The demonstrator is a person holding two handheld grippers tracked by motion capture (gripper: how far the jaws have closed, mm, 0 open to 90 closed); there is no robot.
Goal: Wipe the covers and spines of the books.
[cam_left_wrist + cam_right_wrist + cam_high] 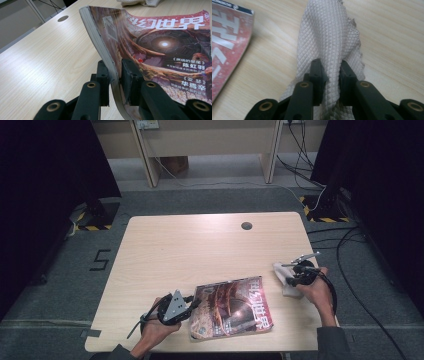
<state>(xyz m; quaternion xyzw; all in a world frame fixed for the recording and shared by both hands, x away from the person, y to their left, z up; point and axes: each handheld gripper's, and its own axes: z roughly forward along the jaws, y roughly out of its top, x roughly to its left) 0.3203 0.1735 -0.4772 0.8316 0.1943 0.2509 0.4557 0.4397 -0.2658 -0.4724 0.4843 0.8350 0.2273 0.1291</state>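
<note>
Left claw [115,75] grips the magazine [160,50] edge; right claw [331,72] pinches the cloth [332,37]. Pale wood bench [200,245], grey carpet [210,197] beyond.

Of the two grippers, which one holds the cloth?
The right gripper, at the table's right side: its jaws pinch the white quilted cloth. The left gripper clamps the magazine edge instead.

Worktop [200,245]: pale wood grain, rectangular, rounded corners, round cable hole [246,225] near far edge right of middle. Magazine [235,310] lies on near part, right of centre, reddish cover up, white lettering along its right side, left edge lifted off surface. White quilted cloth [286,280] just beside magazine's far right corner, bunched, partly resting on wood. Far half bare.
</note>
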